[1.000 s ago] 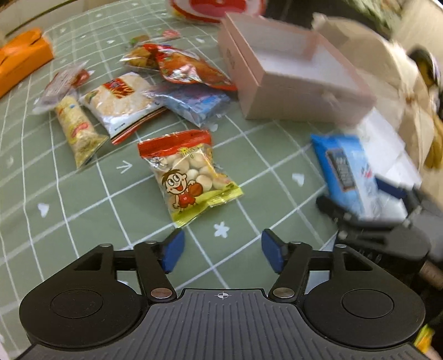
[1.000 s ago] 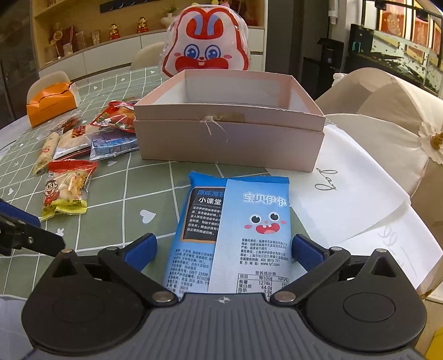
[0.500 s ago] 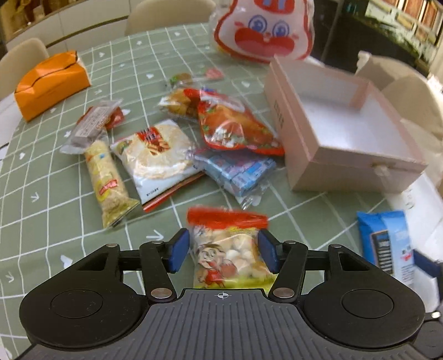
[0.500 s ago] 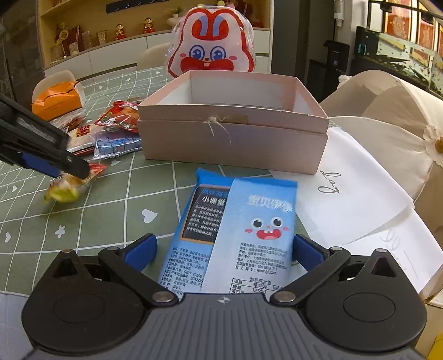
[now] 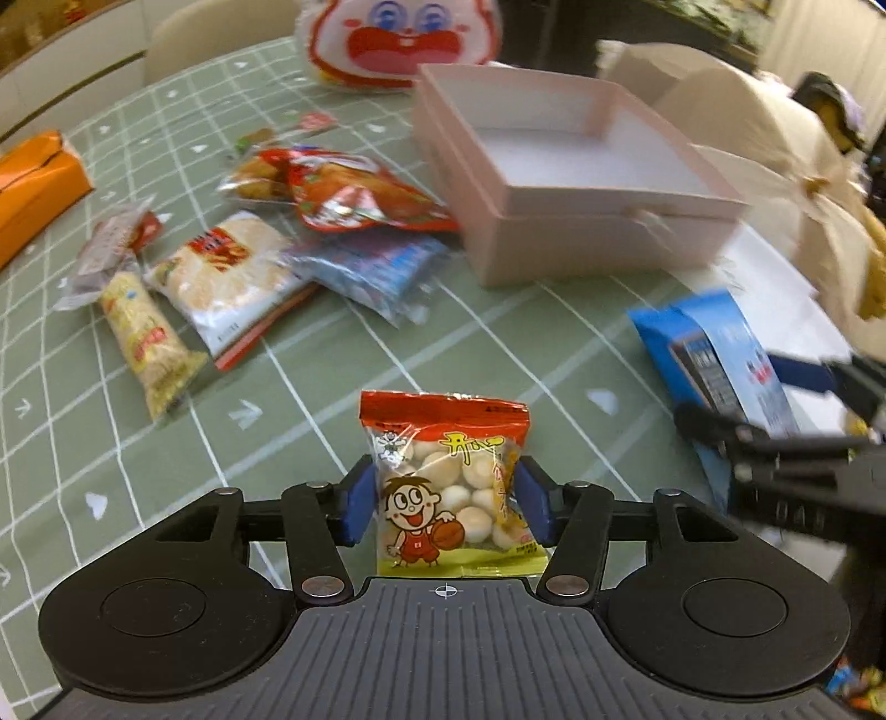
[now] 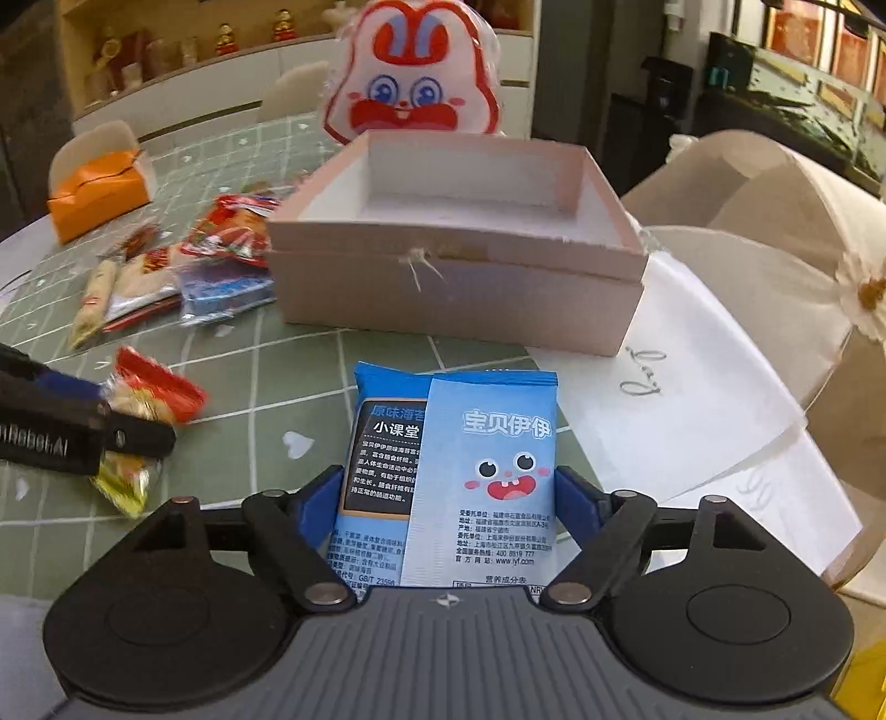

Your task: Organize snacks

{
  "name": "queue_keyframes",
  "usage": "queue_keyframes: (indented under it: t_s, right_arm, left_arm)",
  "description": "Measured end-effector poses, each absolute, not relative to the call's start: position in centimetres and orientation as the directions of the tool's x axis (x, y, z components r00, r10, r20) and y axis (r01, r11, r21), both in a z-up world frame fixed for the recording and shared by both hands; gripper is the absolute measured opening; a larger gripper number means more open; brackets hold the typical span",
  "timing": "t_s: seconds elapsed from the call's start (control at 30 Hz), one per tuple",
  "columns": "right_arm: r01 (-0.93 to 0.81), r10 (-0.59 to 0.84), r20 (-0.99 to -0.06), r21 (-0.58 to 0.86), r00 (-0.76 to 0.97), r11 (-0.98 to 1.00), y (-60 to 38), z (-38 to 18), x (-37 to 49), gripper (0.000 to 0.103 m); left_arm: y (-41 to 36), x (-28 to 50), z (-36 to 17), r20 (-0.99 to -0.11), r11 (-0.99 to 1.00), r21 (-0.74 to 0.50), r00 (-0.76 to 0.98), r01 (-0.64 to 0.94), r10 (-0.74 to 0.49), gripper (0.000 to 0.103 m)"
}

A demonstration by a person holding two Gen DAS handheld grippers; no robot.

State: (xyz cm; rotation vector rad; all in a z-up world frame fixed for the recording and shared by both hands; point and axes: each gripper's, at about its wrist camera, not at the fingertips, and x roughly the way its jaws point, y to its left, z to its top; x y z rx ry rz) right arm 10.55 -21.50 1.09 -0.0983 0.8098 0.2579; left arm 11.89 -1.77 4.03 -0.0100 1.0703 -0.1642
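Note:
My left gripper point(image 5: 443, 501) is shut on a red and yellow snack bag with a cartoon boy point(image 5: 446, 482) and holds it above the green checked tablecloth. My right gripper point(image 6: 446, 507) is shut on a blue snack packet point(image 6: 459, 465) and holds it in front of the open pink box point(image 6: 459, 288). The box is empty inside. The left gripper with its bag point(image 6: 149, 399) shows at the left edge of the right wrist view. The blue packet point(image 5: 714, 360) shows at the right in the left wrist view.
Several loose snack packs point(image 5: 266, 255) lie left of the pink box point(image 5: 576, 183). An orange box point(image 5: 33, 188) sits at the far left, a rabbit-shaped bag point(image 5: 404, 39) behind the box. White paper point(image 6: 703, 399) and a beige bag point(image 6: 775, 221) lie at the right.
My left gripper has closed on the cartoon snack bag and lifted it off the cloth. My right gripper has narrowed onto the blue packet and lifted it slightly.

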Motion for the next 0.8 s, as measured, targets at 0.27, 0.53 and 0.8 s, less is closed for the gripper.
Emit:
queue_keyframes:
  t_s: [0.27, 0.53, 0.8]
  right_arm:
    - [-0.258, 0.173, -0.642, -0.040, 0.747, 0.965, -23.4, 7.6, 9.2, 0.080]
    - [-0.178, 0.156, -0.493, 0.003, 0.856, 0.984, -26.6, 18.0, 15.5, 0.080]
    - [-0.212, 0.192, -0.551, 0.027, 0.812, 0.977, -27.5, 16.7, 23.5, 0.080]
  left_arm:
    - [-1.9, 11.3, 9.0, -0.774, 0.946, -0.245, 0.546, 0.210, -0.322, 0.058]
    - [-3.1, 21.8, 14.0, -0.550, 0.875, -0.408, 0.695, 0.261, -0.463, 0.050]
    - [-6.9, 30.1, 7.6, -0.611, 0.882, -0.364, 0.638, 0.299, -0.469, 0.050]
